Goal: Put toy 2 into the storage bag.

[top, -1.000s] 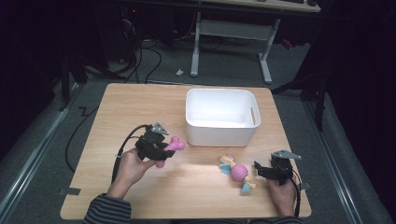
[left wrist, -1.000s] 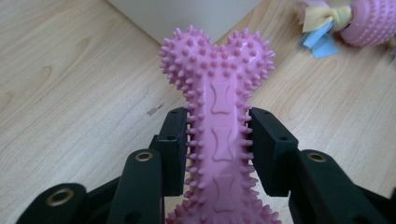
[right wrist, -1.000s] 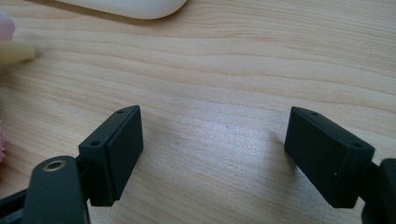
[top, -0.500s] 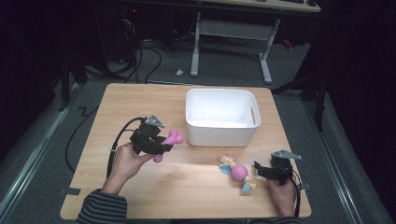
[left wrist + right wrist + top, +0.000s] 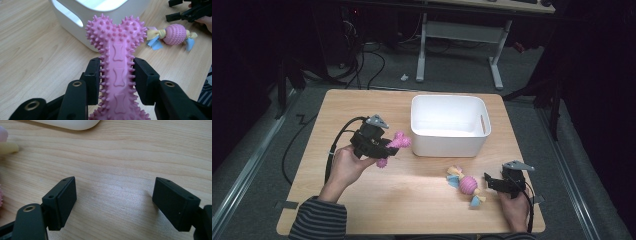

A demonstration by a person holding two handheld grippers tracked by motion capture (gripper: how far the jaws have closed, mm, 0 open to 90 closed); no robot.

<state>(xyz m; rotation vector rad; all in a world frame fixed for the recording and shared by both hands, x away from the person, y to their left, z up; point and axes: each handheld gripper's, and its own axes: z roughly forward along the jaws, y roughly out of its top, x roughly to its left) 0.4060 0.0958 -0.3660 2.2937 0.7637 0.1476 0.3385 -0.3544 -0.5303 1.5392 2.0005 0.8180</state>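
Note:
A pink spiked rubber bone (image 5: 117,57) is clamped by its shaft between the jaws of my left gripper (image 5: 117,77), which is shut on it. In the high view this gripper (image 5: 384,148) hangs above the table with the bone (image 5: 398,143) pointing at the white bin (image 5: 448,145), just left of it. A pink ball toy with yellow and blue cloth ends (image 5: 467,185) lies on the table in front of the bin. My right gripper (image 5: 491,183) rests low at the front right, open, just right of that toy; nothing lies between its jaws (image 5: 113,202).
The wooden table (image 5: 362,200) has free room at its left and front. The white bin (image 5: 82,15) stands at the back middle. Beyond the table there are a desk frame (image 5: 457,35) and cables on the grey floor.
My left gripper has lifted the pink bone up off the table and a little toward the bin. The right gripper and the ball toy have stayed put.

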